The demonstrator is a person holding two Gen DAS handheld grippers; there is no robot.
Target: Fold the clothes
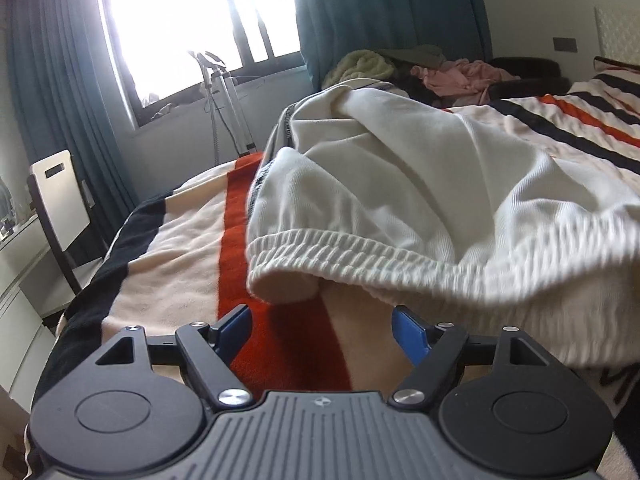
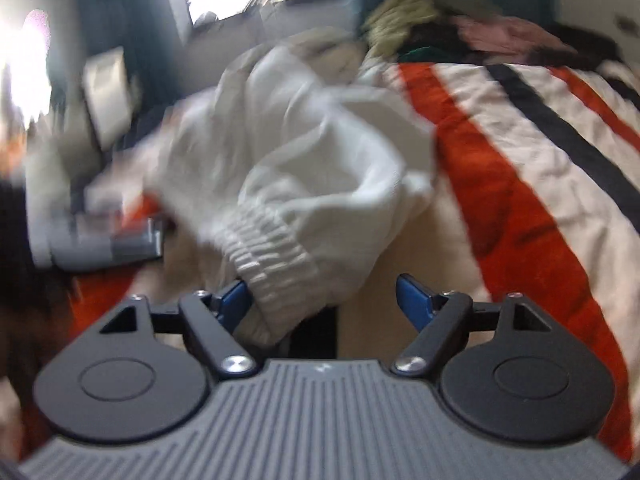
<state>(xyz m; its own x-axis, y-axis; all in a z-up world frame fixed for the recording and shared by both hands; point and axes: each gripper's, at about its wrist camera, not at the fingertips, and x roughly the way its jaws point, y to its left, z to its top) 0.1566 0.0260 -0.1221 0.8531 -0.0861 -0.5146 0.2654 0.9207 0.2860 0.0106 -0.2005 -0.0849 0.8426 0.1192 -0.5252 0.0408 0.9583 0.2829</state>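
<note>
1. Garment (image 1: 420,184): we found one white garment, rumpled, lying on the striped blanket (image 1: 176,240) of the bed. Its ribbed hem (image 1: 360,256) faced us in both views.
2. Left gripper (image 1: 322,330): we held it with jaws wide apart, nothing between them. The hem hung just beyond the blue fingertips (image 1: 236,326), apart from them.
3. Right gripper (image 2: 324,302): jaws likewise wide, gripping nothing. The hem's end (image 2: 276,276) lay against the left fingertip (image 2: 236,300), unclamped. This view was blurred.
4. Step in hand: we judged it the taking up of the hem, one gripper towards each end, ahead of a fold.
5. Next move: we reckoned each gripper needed to ease forward until the ribbing sat between its pads, then close on the hem alone, not the blanket.
6. Other clothes (image 1: 464,74): a heap at the far end, unfolded.
</note>
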